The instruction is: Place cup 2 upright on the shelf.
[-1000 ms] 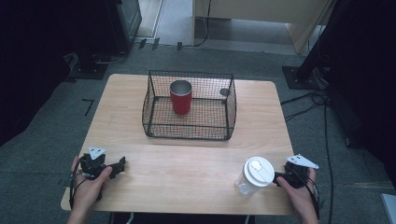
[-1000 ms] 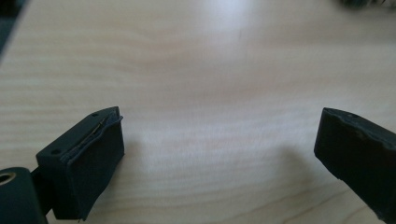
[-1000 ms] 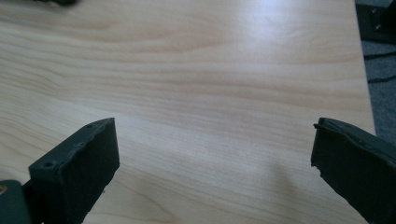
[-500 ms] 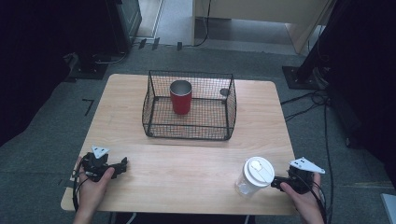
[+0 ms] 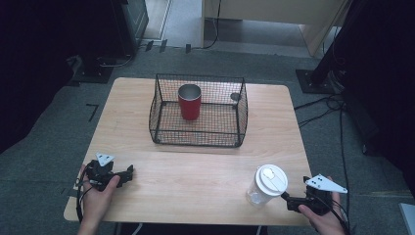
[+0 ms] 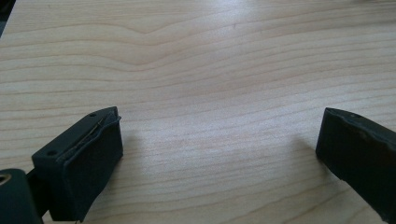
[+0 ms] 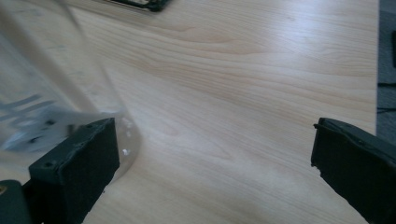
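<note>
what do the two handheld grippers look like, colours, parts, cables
Both are small black units. The left gripper and right gripper each carry a pale grey three-cornered plate on top, with small dark holes. Each has two blocky black jaws with screw holes along the top edge. A thin black cable trails from each. No sleeves are visible on the forearms.

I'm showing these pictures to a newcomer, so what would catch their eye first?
Probably the red cup standing upright inside the black wire basket at the table's far middle. Next, the clear plastic cup with a white lid near the front right edge, with the right gripper open right beside it, its jaws not around the cup.
</note>
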`<state>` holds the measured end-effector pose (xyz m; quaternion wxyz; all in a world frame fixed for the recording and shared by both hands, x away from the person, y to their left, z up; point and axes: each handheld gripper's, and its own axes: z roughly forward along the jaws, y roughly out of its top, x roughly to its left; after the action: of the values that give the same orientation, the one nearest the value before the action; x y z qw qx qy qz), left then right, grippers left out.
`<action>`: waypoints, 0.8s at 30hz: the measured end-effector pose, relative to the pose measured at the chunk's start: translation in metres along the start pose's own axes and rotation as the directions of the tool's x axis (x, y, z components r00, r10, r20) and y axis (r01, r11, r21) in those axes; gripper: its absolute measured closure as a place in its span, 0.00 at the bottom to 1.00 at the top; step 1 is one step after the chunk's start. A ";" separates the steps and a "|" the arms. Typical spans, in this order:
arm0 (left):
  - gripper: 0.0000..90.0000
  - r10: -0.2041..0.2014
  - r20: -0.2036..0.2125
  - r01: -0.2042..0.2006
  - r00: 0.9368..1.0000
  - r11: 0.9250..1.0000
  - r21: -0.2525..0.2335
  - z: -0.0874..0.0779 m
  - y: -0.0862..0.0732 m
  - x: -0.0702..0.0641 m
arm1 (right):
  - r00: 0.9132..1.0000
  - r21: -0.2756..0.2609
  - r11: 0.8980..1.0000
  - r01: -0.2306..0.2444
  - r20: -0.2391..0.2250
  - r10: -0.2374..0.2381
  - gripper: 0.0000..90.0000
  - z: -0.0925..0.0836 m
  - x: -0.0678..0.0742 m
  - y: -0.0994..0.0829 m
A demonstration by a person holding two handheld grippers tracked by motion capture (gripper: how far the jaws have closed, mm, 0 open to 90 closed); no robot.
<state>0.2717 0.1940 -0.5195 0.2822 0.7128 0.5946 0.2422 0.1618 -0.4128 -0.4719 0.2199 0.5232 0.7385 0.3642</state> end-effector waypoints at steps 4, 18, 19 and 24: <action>0.01 0.000 0.000 0.000 1.000 1.000 0.000 0.000 0.000 0.000 | 0.998 -0.007 1.000 0.025 -0.053 -0.025 0.01 -0.004 0.003 -0.002; 0.02 0.000 0.000 0.000 1.000 1.000 0.000 0.000 0.000 0.000 | 0.973 -0.038 0.995 0.090 -0.212 -0.096 0.01 -0.003 0.019 -0.006; 0.01 0.000 0.000 0.000 1.000 1.000 0.000 0.000 0.000 0.000 | 0.970 -0.044 0.995 0.094 -0.220 -0.102 0.01 -0.002 0.020 -0.005; 0.01 -0.001 0.000 0.001 1.000 1.000 -0.001 0.000 0.000 0.000 | 0.960 -0.059 0.992 0.111 -0.252 -0.122 0.01 0.000 0.027 -0.002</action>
<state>0.2717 0.1940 -0.5196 0.2824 0.7125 0.5948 0.2425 0.1508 -0.3886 -0.4719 0.1557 0.4225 0.7819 0.4311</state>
